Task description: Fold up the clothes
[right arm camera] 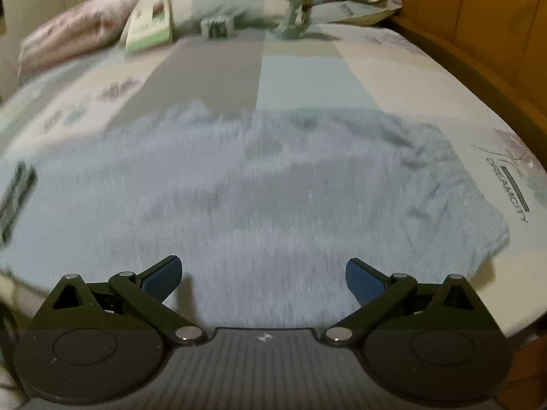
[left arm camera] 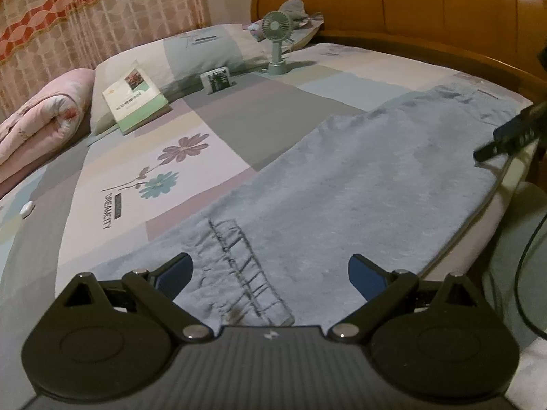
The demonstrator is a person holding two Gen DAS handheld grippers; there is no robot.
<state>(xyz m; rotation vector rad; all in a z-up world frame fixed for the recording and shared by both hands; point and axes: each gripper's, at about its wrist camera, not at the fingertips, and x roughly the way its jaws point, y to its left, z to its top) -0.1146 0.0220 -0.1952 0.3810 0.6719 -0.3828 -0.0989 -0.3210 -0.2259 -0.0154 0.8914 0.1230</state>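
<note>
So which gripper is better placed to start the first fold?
Probably the left gripper: open, it sits right over the garment's striped end. The right gripper, also open, faces only the flat middle.

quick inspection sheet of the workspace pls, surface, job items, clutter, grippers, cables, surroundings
surface: bed with a patchwork sheet printed with flowers
job's things: light blue fleece garment spread flat along the near edge, not yet folded
clutter: book, small box, green desk fan, white object, pillows, rolled pink quilt
grippers: left gripper and right gripper both open, holding nothing, over the garment
cables: black cable beside the bed
surroundings: wooden headboard, curtain
</note>
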